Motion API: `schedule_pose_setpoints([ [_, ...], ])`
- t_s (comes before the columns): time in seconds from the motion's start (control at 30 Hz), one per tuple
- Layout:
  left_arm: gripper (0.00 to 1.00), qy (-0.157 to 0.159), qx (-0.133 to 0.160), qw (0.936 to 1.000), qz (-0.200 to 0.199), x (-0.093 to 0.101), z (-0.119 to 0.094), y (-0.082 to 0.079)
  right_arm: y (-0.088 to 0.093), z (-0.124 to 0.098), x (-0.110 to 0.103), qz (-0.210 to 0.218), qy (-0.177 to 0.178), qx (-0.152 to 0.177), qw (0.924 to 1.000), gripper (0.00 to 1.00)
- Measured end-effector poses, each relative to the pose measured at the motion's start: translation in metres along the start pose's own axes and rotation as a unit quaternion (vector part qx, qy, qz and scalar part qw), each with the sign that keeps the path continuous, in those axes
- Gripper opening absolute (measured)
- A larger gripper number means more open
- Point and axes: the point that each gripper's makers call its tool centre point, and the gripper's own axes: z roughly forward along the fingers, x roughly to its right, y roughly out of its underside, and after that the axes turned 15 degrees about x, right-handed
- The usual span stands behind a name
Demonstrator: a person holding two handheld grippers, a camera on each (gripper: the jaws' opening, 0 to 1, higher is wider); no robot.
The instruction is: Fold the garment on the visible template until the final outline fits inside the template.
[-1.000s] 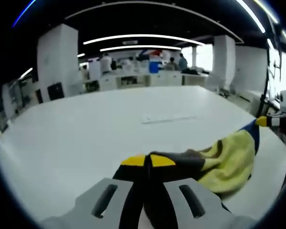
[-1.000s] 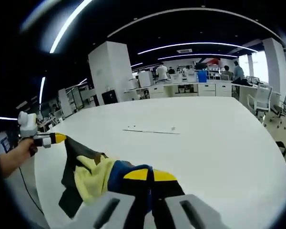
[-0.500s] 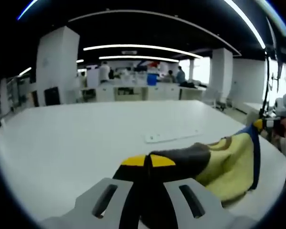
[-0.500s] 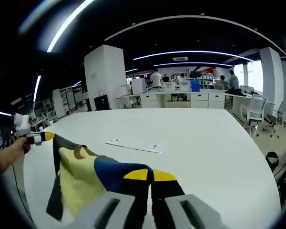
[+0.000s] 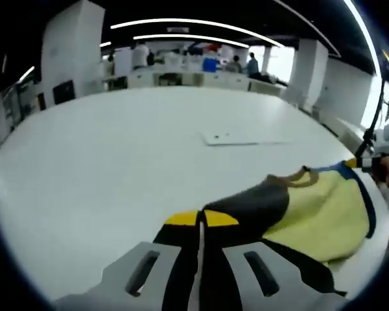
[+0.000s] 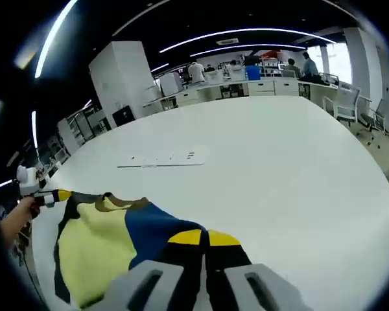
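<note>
Cloth hangs between the two claws: a yellow, blue and black garment [image 5: 318, 210] stretched over the big white table [image 5: 104, 162]. The left gripper [image 5: 201, 220] has its yellow tips pinched tight on a black edge of the garment. The right gripper [image 6: 204, 238] is pinched tight on a blue part. In the right gripper view the garment spreads left toward a hand [image 6: 14, 217]. A thin white template [image 6: 163, 157] lies flat on the table, well apart from the garment. People stand at desks [image 6: 259, 84] far behind

Left claw [image 5: 201, 220] and right claw [image 6: 205, 238], both clamped, held apart.
</note>
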Motion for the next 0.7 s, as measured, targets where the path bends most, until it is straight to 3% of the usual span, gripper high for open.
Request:
schedule_pose_setpoints([
  [0.3, 0.00, 0.001, -0.019, 0.9995, 0.024, -0.002, 0.019, 0.007, 0.003, 0.017, 0.009, 0.003, 0.013, -0.008, 0.9999, 0.00],
  [0.6, 0.00, -0.009, -0.028, 0.9993, 0.024, -0.004, 0.017, 0.008, 0.003, 0.018, 0.009, 0.007, 0.027, -0.007, 0.9996, 0.00],
  [0.7, 0.11, -0.014, -0.023, 0.9989, 0.039, -0.003, 0.012, 0.002, -0.006, 0.015, 0.006, 0.013, 0.032, 0.006, 0.9994, 0.03],
])
